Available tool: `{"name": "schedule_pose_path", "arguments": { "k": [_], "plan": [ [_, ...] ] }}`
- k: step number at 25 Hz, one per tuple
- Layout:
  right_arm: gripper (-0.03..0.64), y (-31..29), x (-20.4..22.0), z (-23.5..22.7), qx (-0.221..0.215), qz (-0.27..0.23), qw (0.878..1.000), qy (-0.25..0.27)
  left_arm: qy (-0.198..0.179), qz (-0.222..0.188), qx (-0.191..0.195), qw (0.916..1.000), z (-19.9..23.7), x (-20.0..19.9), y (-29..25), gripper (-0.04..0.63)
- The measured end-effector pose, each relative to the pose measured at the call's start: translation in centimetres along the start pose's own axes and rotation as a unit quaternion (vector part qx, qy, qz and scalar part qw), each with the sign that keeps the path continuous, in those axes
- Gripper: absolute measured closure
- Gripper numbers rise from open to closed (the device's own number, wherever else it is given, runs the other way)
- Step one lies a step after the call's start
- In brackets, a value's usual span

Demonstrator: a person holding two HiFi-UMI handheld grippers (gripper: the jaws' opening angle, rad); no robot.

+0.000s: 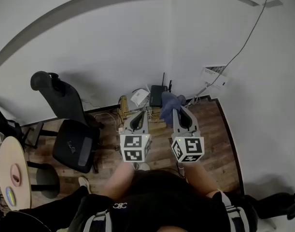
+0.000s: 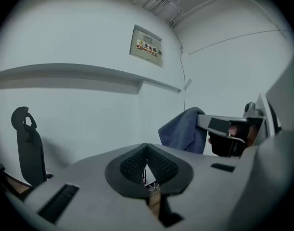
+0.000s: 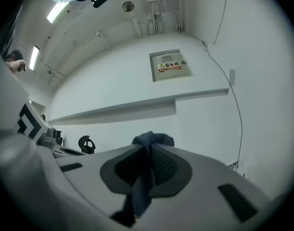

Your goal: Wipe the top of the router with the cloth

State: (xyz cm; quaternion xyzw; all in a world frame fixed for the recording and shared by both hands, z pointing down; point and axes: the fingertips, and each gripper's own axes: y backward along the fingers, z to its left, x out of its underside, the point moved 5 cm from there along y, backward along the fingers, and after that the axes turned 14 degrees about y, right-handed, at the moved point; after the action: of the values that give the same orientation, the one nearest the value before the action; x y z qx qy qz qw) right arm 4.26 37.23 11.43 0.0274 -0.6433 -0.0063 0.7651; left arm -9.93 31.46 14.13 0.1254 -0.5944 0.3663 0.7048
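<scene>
At the far left edge of the head view one round table (image 1: 12,164) is standing, and right of it one black office chair (image 1: 72,134) is sitting on the wooden floor (image 1: 219,144). Just left of centre, the left gripper (image 1: 137,120) is holding its two fingers (image 2: 134,163) pressed together at the tips, with nothing caught between them. Above and between the two grippers, at frame centre, one black router (image 1: 157,96) is resting low against the white wall (image 1: 113,42), two antennas sticking up. One blue cloth (image 1: 168,106) is hanging just right of the router and overlapping its edge in the frame; whether they are touching cannot be told. The right gripper (image 1: 183,117) is pinching that cloth, its fingers (image 3: 167,163) closing on a fold that is bunching above the tips and trailing down between them. Further right, one thin cable (image 1: 248,37) is running up the wall towards the upper right corner.
</scene>
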Motion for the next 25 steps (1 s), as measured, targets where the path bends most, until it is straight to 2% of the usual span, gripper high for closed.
{"name": "schedule_pose_path", "arguments": {
  "k": [12,25],
  "plan": [
    [0.595,0.9,0.7,0.4,0.009,0.006,1.000,-0.014,0.004,0.018,0.005,0.9998,0.3,0.7,0.9,0.592],
    [0.595,-1.6,1.4,-0.4,0.029,0.027,0.999,-0.004,0.004,0.030,0.031,0.9991,1.6,0.3,-2.1,0.592]
  ]
}}
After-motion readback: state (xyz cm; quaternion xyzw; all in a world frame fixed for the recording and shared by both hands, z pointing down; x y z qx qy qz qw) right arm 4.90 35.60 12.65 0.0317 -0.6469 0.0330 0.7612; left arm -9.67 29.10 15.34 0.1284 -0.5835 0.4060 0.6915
